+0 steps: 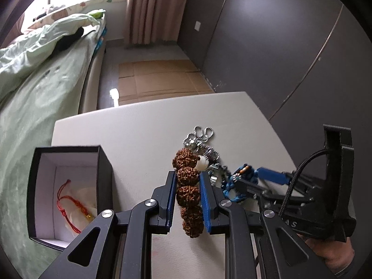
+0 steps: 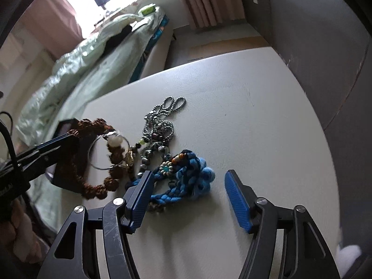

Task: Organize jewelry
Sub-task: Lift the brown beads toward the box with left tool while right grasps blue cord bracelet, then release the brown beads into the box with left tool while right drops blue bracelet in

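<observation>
The left hand-held gripper [image 1: 186, 186] pinches a brown seed-bead bracelet [image 1: 188, 193] above the desk [image 1: 139, 127], beside the open black box [image 1: 69, 190]. The right hand-held gripper [image 2: 189, 197] stands wide around a blue braided bracelet [image 2: 186, 181]. No writing is legible.

Place: home bedroom | Evidence: bed [image 1: 41, 74] with green duvet at left; curtain [image 1: 151, 9] and window [image 2: 76, 4] up top

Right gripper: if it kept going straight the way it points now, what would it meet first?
Probably the blue braided piece, lying between the right gripper's open fingers, nearer the left one. Past it lies bare table. Depth is hard to judge.
</observation>
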